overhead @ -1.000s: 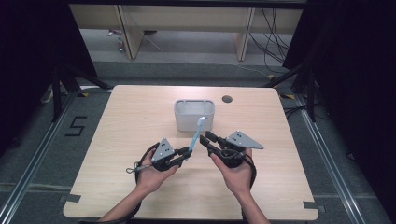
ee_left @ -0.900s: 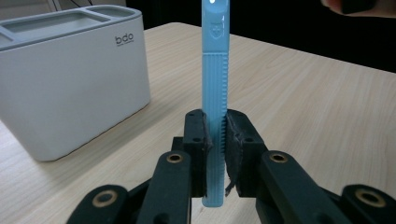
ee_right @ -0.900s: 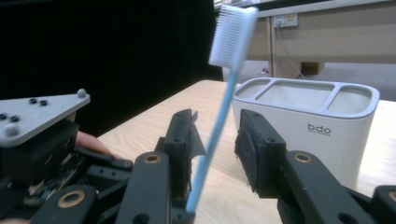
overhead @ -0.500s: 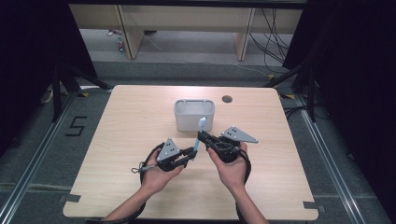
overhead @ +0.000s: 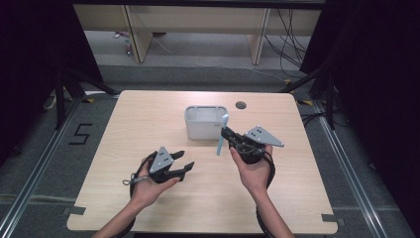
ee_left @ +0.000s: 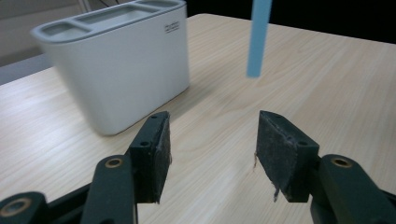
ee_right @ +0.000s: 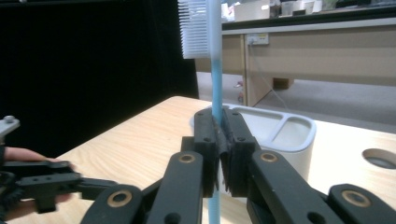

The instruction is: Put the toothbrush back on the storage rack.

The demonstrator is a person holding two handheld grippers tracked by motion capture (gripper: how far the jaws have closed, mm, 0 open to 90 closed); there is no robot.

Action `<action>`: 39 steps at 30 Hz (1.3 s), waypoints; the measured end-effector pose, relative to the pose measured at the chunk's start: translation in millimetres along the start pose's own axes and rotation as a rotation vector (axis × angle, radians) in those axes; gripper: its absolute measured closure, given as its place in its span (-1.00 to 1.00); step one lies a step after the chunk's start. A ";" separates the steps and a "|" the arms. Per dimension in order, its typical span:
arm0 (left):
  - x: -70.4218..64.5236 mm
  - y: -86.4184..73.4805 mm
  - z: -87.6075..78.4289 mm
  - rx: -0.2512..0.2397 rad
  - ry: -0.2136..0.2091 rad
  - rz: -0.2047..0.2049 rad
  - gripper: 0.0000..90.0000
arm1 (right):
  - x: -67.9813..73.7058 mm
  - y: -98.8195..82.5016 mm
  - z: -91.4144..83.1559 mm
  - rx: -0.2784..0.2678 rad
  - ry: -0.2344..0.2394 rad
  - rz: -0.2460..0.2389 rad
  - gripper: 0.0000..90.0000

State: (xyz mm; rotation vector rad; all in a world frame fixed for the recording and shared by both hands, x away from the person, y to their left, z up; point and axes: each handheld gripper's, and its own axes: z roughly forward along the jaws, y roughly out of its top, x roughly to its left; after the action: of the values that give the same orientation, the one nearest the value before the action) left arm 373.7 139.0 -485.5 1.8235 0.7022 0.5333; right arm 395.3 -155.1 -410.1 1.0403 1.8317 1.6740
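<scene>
A light blue toothbrush [overhead: 221,136] stands nearly upright, white bristles on top, with my right gripper [overhead: 227,134] shut on its handle in front of the white holder [overhead: 205,125]. In the right gripper view the pads [ee_right: 205,140] clamp the toothbrush [ee_right: 215,60] mid-handle, and the holder [ee_right: 285,128] lies just behind. My left gripper [overhead: 186,159] sits lower left. Its jaws have just been opening and nothing is between them. In the left gripper view the left gripper [ee_left: 212,149] faces the holder [ee_left: 116,70], and the toothbrush's lower end [ee_left: 258,37] hangs above the table.
The wooden table [overhead: 148,114] has a round cable hole [overhead: 241,105] behind the holder. My left gripper [ee_right: 46,184] shows at the lower left of the right gripper view. Shelving and cables stand beyond the far edge, dark curtains at both sides.
The left gripper opened, let go of the toothbrush and drew back to the left. The right gripper closed on the handle and now carries the toothbrush alone.
</scene>
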 end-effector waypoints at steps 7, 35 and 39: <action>23.3 -17.5 -31.7 -0.034 0.078 -0.054 -0.10 | -7.5 7.9 -4.5 -0.029 -0.024 -0.005 0.91; 46.5 -58.6 -47.4 -0.104 0.231 -0.149 -0.20 | -25.5 36.8 -7.2 -0.069 -0.087 -0.040 0.91; 44.8 -58.2 -48.1 -0.094 0.239 -0.132 -0.19 | -27.1 39.4 -6.0 -0.076 -0.090 -0.042 0.91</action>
State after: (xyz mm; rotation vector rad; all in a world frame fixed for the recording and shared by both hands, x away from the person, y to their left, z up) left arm 362.6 217.8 -522.6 1.6289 0.9370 0.6914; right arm 416.5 -180.5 -375.2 1.0217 1.7085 1.6322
